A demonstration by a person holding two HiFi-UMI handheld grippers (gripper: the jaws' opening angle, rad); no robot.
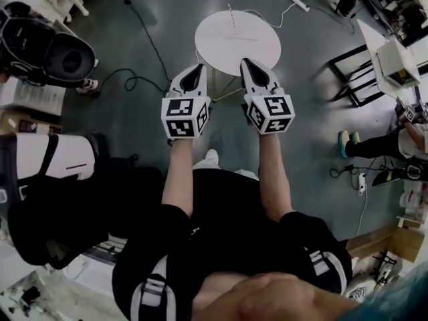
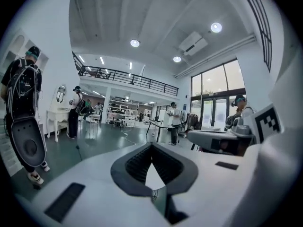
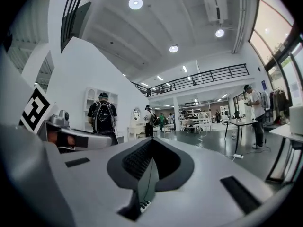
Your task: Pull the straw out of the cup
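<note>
In the head view a thin pale straw stands upright near the middle of a round white table. I cannot make out the cup around it. Both grippers are held side by side on the near side of the table, pointing toward it and well short of the straw. The left gripper and right gripper have their jaws together with nothing between them. Both gripper views look out level across the room. The left gripper and right gripper show closed jaws there, and neither table nor straw appears.
Black cables run over the dark floor left of the table. A black round device sits at far left, and a white desk with a black frame stands at right. Several people, including one with a backpack, stand about the hall.
</note>
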